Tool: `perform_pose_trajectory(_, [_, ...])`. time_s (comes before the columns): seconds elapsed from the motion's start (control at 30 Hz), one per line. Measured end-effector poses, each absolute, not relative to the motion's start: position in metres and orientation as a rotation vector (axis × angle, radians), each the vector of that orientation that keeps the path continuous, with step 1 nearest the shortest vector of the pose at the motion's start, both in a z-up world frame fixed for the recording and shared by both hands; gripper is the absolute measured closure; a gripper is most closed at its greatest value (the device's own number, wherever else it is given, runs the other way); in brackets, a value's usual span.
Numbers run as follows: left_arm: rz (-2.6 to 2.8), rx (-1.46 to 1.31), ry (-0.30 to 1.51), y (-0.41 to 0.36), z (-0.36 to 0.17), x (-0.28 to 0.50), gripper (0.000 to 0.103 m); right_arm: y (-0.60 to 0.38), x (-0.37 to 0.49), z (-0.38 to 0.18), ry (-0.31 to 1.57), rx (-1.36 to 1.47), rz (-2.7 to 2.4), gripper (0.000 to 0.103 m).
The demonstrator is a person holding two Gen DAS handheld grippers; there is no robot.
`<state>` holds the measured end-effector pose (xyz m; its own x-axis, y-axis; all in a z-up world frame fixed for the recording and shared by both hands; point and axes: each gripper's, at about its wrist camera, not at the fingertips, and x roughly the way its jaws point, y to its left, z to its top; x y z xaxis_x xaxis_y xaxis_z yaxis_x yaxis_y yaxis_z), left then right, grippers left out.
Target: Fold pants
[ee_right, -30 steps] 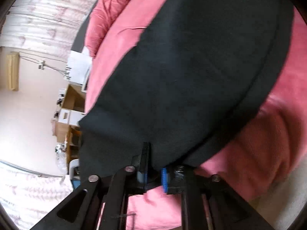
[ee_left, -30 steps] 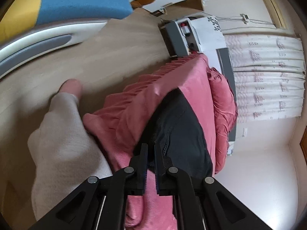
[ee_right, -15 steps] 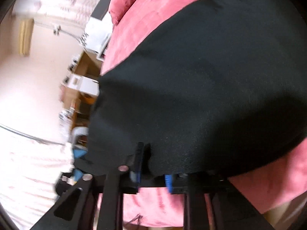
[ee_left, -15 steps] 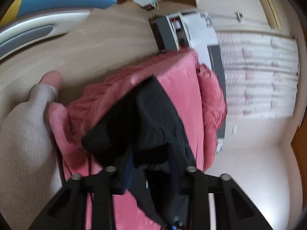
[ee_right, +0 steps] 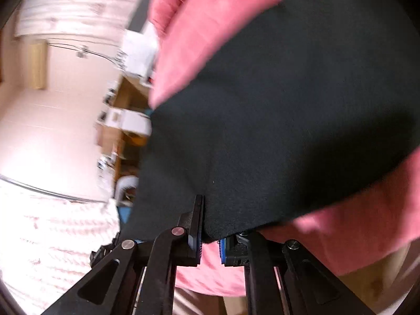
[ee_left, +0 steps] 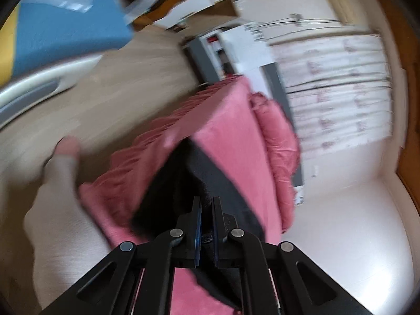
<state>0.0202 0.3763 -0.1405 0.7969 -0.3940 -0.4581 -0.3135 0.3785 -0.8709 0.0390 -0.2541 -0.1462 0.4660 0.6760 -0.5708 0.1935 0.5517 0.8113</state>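
Dark pants (ee_left: 170, 181) lie over a pink bedspread (ee_left: 236, 131) and hang partly lifted. My left gripper (ee_left: 206, 204) is shut on an edge of the pants, with cloth pinched between its blue pads. In the right wrist view the pants (ee_right: 288, 110) fill most of the frame above the pink bed cover (ee_right: 210, 39). My right gripper (ee_right: 210, 220) grips the lower hem of the pants; its right finger is largely hidden behind the cloth.
A beige-clad leg and foot (ee_left: 60, 197) are at the left on the wooden floor (ee_left: 126, 86). A blue and yellow mat (ee_left: 65, 29), a grey cabinet (ee_left: 207, 57) and white curtains (ee_left: 336, 97) stand beyond the bed. Shelves (ee_right: 126, 120) show left of the pants.
The left gripper opened around the bunched pants half a second ago and has now closed on an edge of them. Both views shifted and blurred as the held pants were lifted and moved.
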Motion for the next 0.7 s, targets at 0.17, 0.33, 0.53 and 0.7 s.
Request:
perform_pose_trajectory(0.17, [0.04,-1.284,0.785,0.38,-0.19,0.015,0.095,-0.245,0.042,-0.17,1.107,0.955,0.362,0.094])
perform_pose_trajectory(0.33, [0.163,-1.108,0.746,0.374,-0.154,0.008,0.074,-0.235,0.047,-0.164,1.084,0.865,0.356,0.09])
perform_pose_trajectory(0.53, [0.15,-0.878,0.567,0.342,-0.082,0.018,0.064,-0.268,0.046,-0.142,0.949,0.856,0.305,0.069])
perform_pose_trajectory(0.7, [-0.065,-0.717,0.703,0.265,-0.075,0.073,0.063,-0.331,0.044,-0.138,0.868,0.947,0.194,0.069])
